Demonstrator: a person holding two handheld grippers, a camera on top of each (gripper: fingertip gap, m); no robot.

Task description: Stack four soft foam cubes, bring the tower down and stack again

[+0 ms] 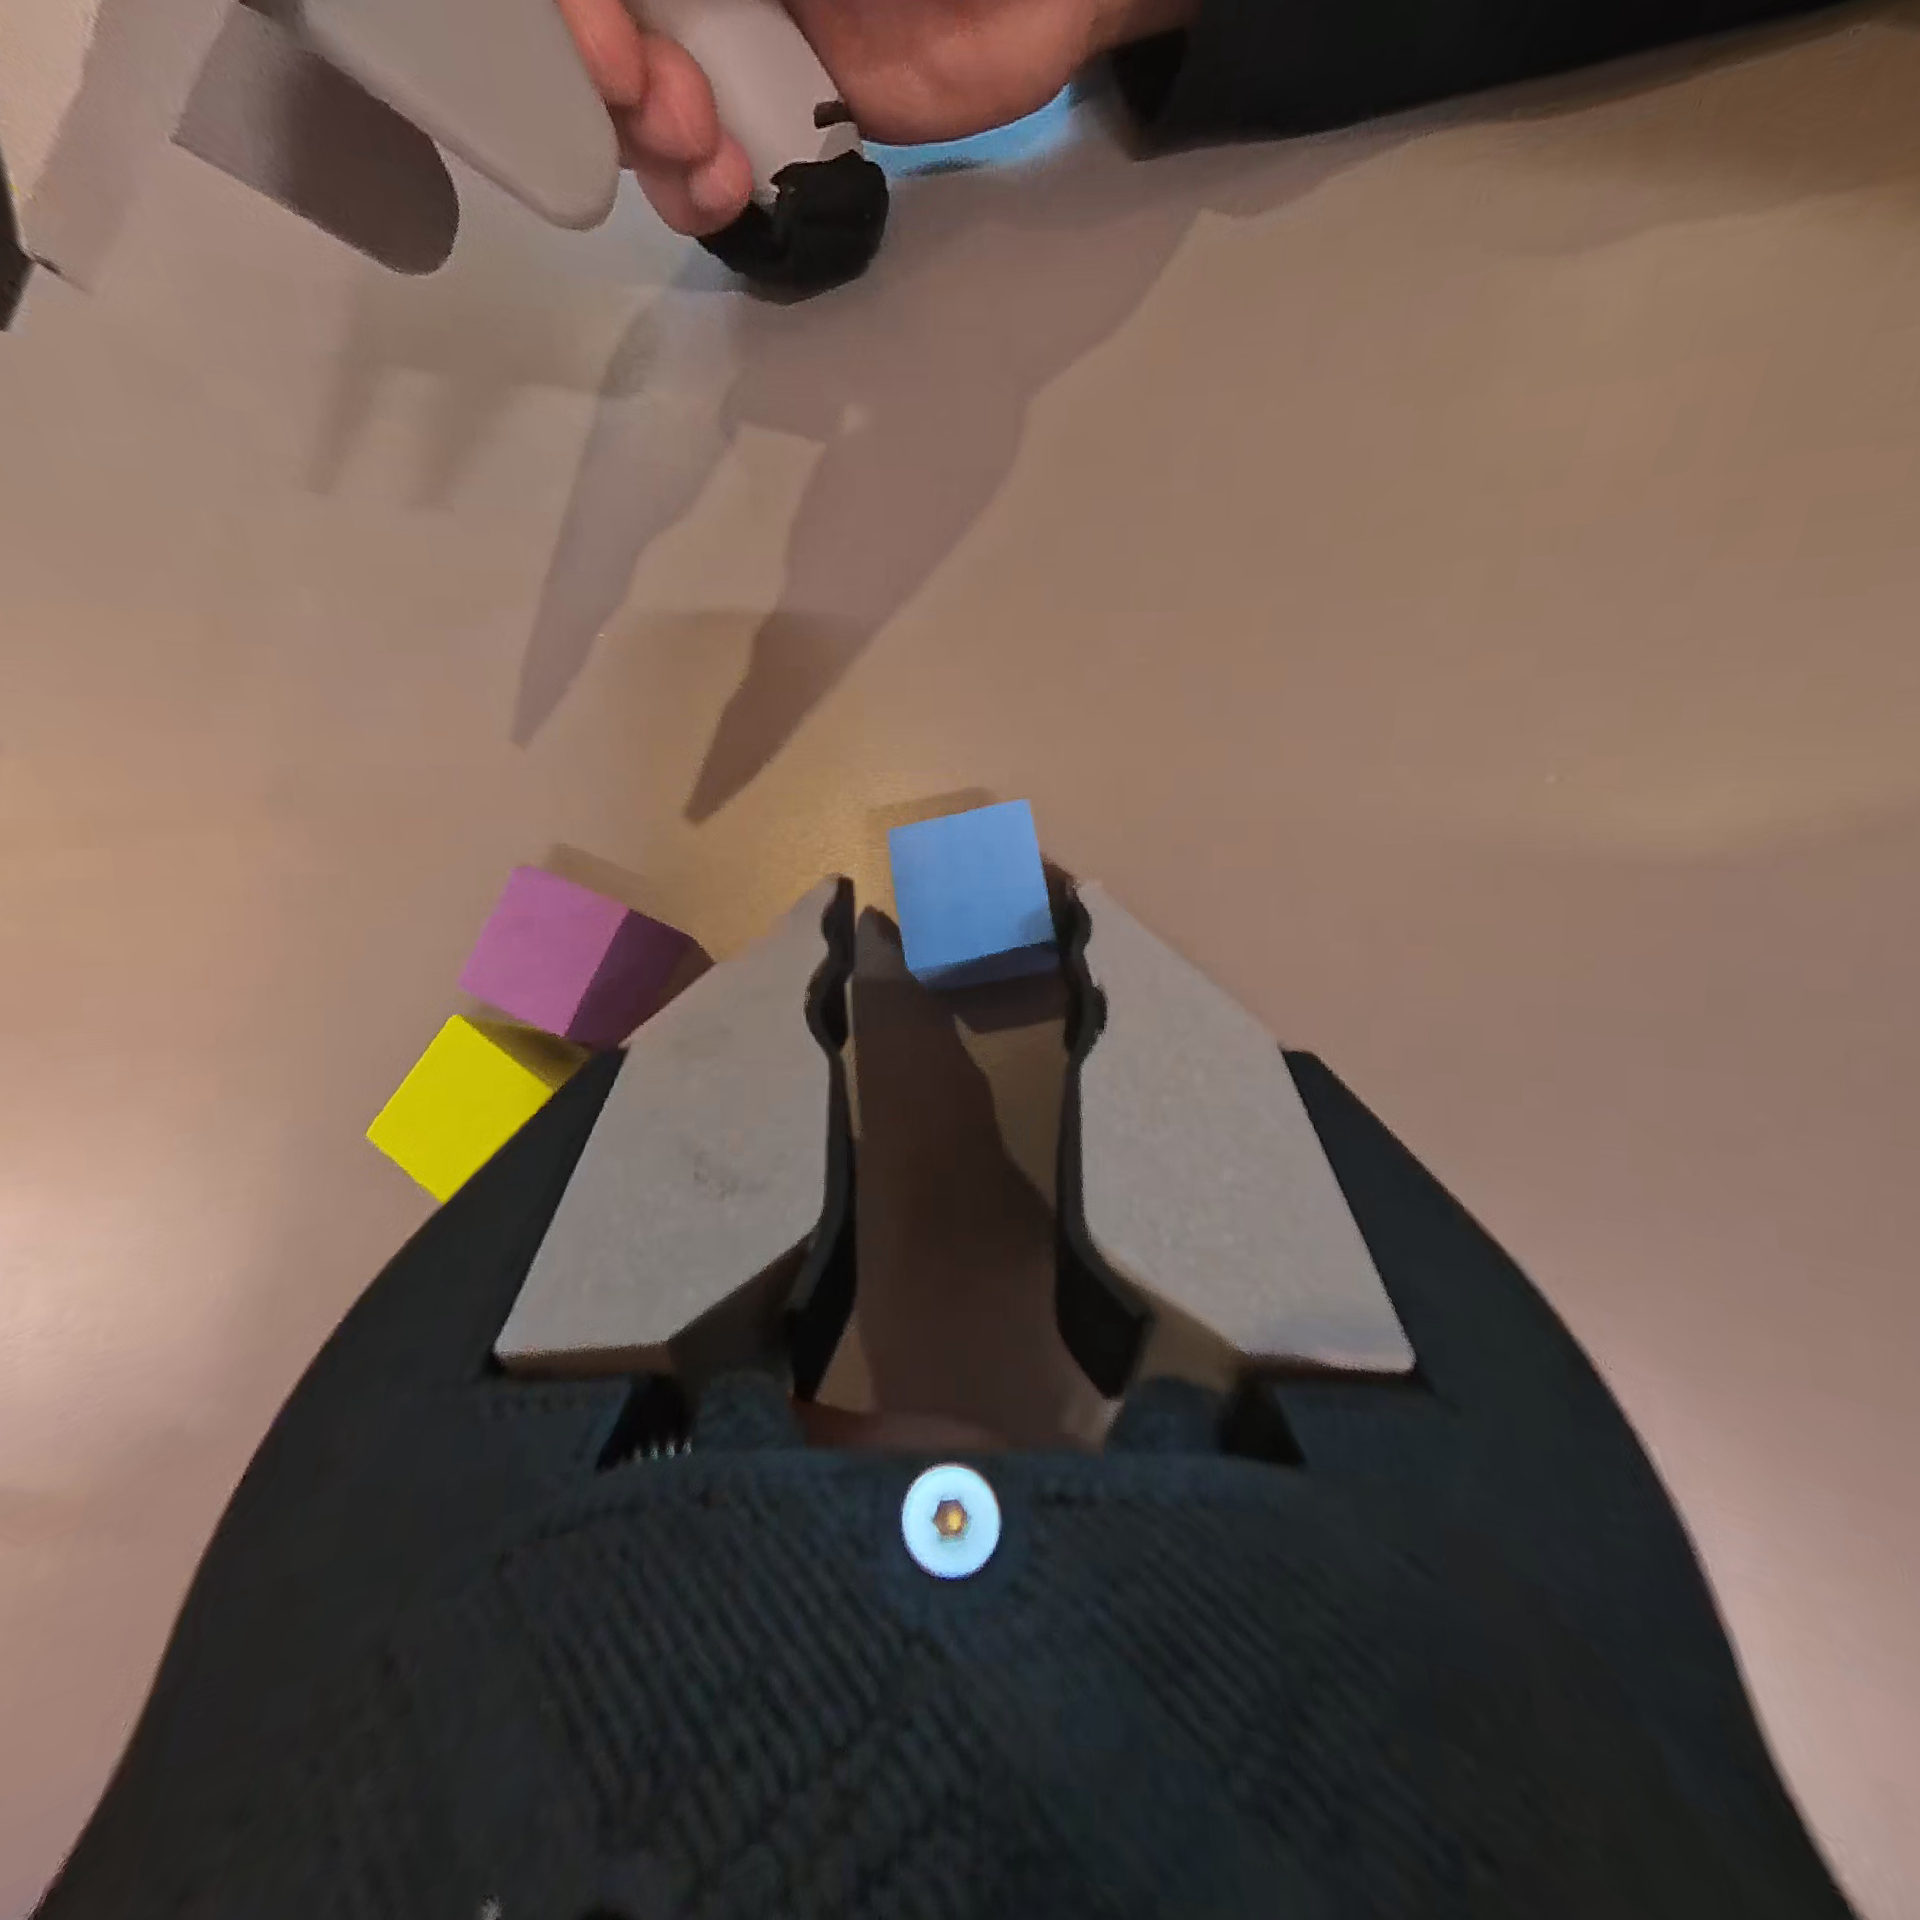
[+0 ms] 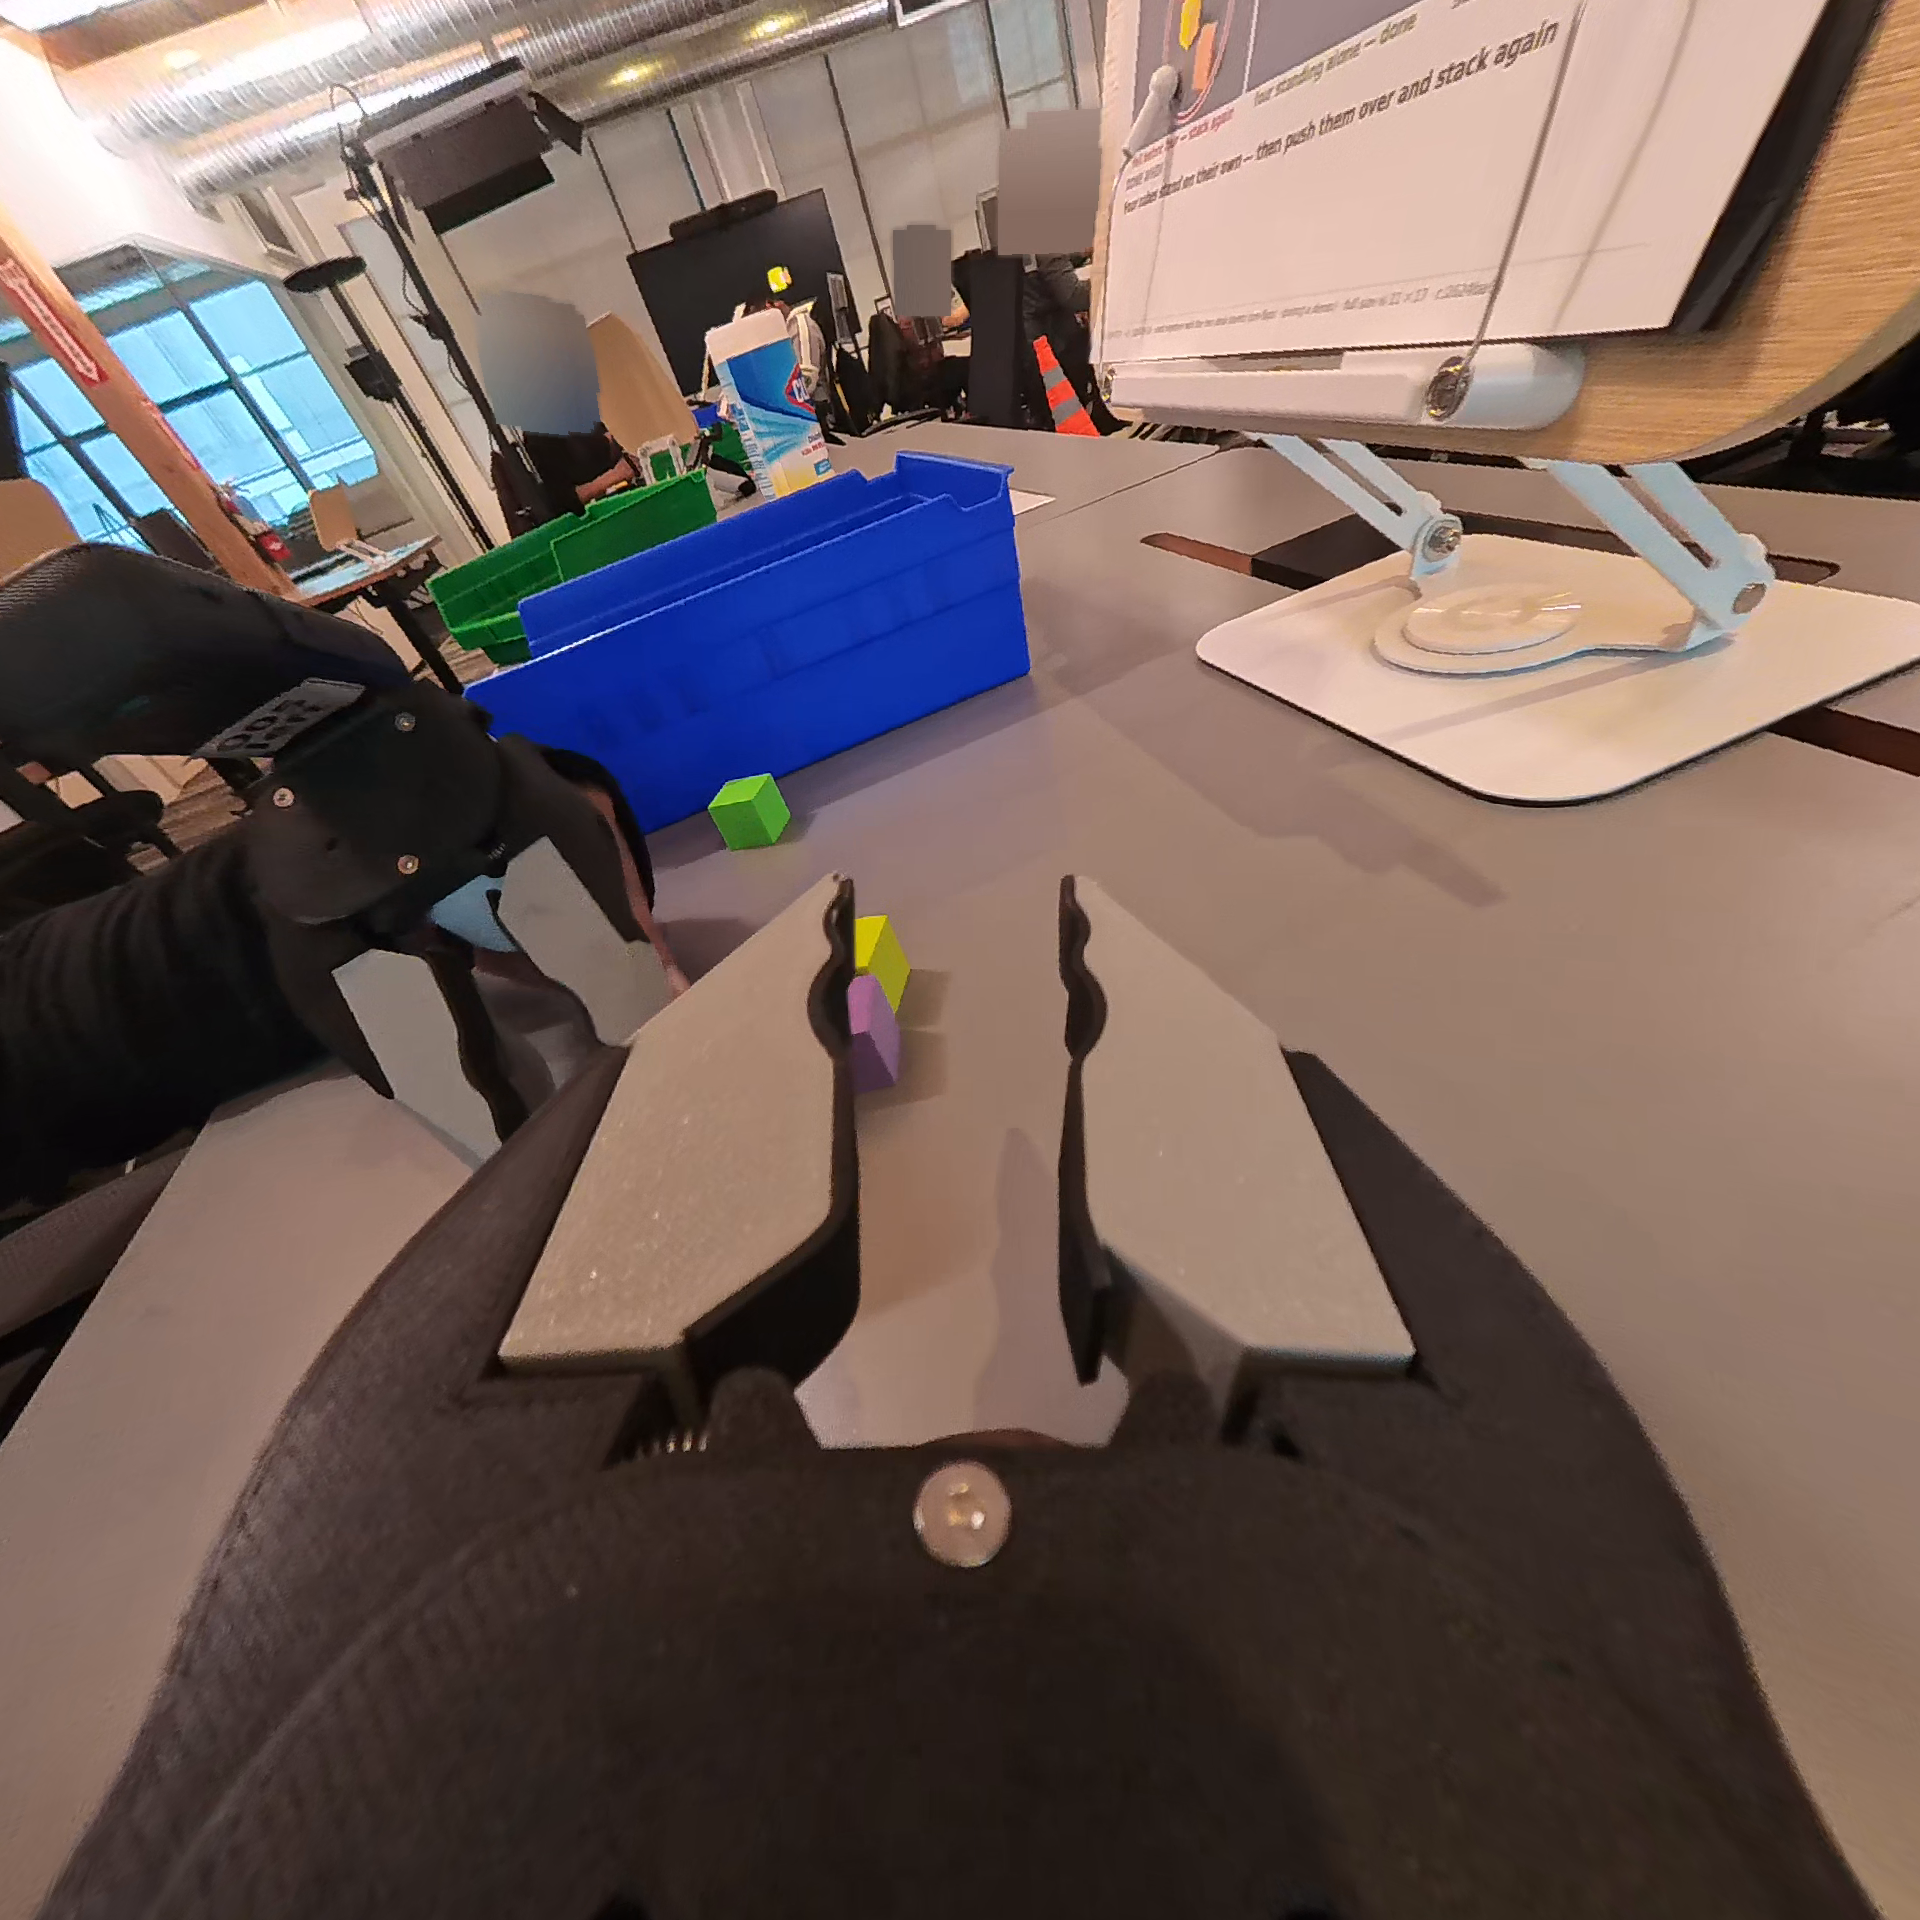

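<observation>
While the grey table (image 2: 1299, 987) carries everything, its biggest load is a blue bin (image 2: 769, 665) with a green bin (image 2: 582, 551) behind it; their insides cannot be seen. A green cube (image 2: 750, 811) lies just in front of the blue bin. Nearer, a purple cube (image 1: 561, 954) and yellow cube (image 1: 462, 1103) sit touching. The left gripper (image 1: 954, 914) has its jaws apart around a blue cube (image 1: 971, 888), which touches the right jaw. The right gripper (image 2: 954, 914) hangs spread and empty above the table.

Matt foam blue cube (image 1: 971, 894), smooth table (image 1: 1455, 623), glossy plastic blue bin (image 2: 769, 634).
</observation>
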